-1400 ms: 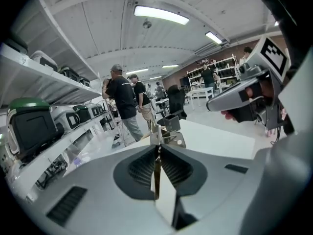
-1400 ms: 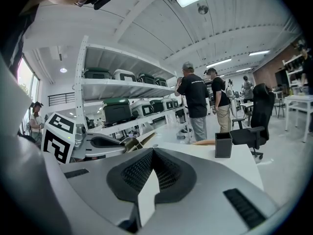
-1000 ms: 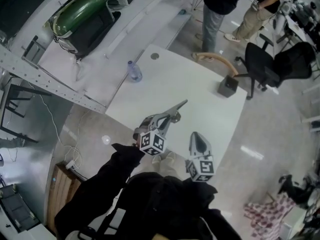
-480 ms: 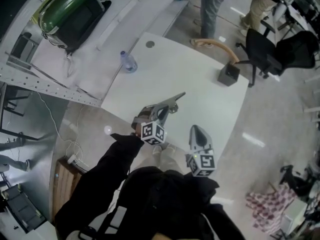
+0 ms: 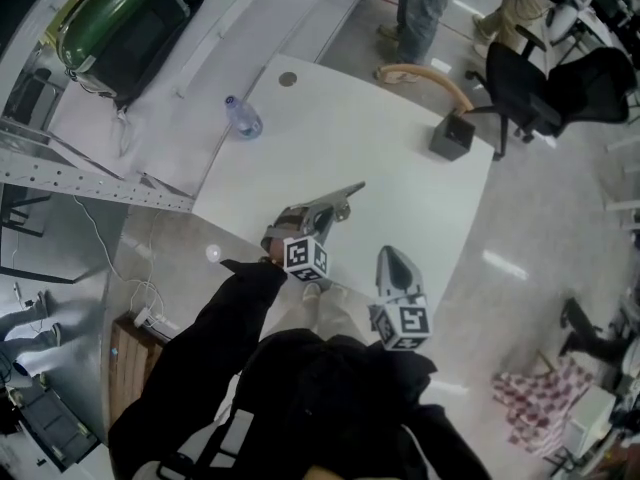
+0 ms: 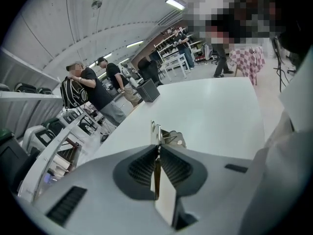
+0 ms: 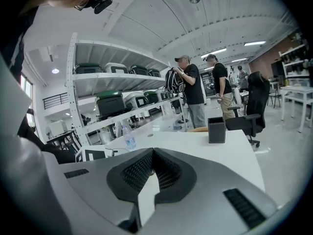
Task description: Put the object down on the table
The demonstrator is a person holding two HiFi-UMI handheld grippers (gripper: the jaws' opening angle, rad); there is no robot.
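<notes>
**Metal piece held over the near edge, not yet set down**

The left gripper [image 6: 157,150] has its ribbed dark pads pressed together on a thin metal object [image 6: 168,137]. It is seen edge-on as a flat silvery plate, with a wire loop and a scalloped, holed tab sticking out past the tips. In the head view the left gripper [image 5: 328,211] carries the metal object [image 5: 348,193] just inside the table's near edge, apparently above the surface; I cannot tell whether it touches.

The right gripper [image 7: 152,153] is closed on nothing and hangs off the near edge [image 5: 391,258].

The step in hand looks like the carry-in. The next move likely calls for lowering until the plate lies flat, then parting the jaws.

The table [image 5: 400,198] is smooth, matte white, with rounded corners. A clear water bottle [image 5: 243,120] stands by its left edge and a black box [image 5: 452,136] at the far right corner.
</notes>
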